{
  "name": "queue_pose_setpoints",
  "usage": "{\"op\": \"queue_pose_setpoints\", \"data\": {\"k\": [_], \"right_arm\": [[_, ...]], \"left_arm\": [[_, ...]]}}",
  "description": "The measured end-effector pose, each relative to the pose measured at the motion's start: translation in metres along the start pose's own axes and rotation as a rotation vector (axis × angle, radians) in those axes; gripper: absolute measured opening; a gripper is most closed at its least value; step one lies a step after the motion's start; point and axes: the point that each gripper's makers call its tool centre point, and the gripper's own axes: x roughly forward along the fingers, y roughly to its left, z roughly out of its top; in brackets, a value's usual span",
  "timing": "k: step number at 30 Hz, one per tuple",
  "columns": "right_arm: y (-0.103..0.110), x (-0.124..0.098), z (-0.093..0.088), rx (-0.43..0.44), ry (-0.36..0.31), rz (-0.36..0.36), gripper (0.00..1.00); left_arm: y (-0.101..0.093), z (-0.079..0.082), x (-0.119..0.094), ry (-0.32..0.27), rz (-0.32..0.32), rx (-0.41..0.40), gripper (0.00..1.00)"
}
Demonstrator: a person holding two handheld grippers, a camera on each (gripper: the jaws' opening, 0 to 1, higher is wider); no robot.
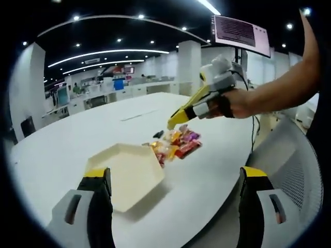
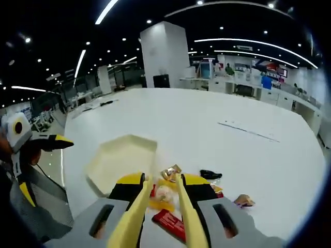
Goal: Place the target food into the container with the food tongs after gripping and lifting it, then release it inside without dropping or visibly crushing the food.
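A: Container? Food?
B: Cream hexagonal container [image 1: 126,173] on the white table [image 1: 77,139]; wrapped snacks pile [image 1: 176,143] just beside its right edge.
A: Tongs?
B: Yellow tongs [image 2: 158,206] in right gripper [image 2: 158,194], arms narrow, tips over the pile; grip unclear. Left gripper [image 1: 173,178] jaws wide apart.
A: Room?
B: Open-plan office; bare tabletop all around.

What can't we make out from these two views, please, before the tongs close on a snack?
- Snack pile, right gripper view: the tongs and right claw cover its middle, so which snack sits between the tips, and whether they touch it, is unclear.
- Snack pile, left gripper view: too small and blurred to count or read wrappers.
- Container, left gripper view: near edge hidden behind the left claw.
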Motion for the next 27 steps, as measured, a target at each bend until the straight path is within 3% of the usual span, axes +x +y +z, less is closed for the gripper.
{"op": "queue_pose_setpoints", "data": {"k": [2,7,14,27], "right_arm": [[-0.001,0.003,-0.001,0.037,-0.004,-0.013,0.26],[0.000,0.015,-0.012,0.035,0.031,-0.036,0.27],[-0.002,0.033,-0.026,0.031,0.079,-0.058,0.27],[-0.003,0.055,-0.043,0.067,0.150,-0.056,0.27]], "left_arm": [[-0.002,0.000,0.001,0.005,-0.008,-0.003,0.99],[0.003,-0.004,0.002,0.023,0.007,-0.025,0.99],[0.000,0.000,0.001,0.002,0.002,-0.004,0.99],[0.004,-0.001,0.001,0.006,0.016,0.008,0.99]]}}
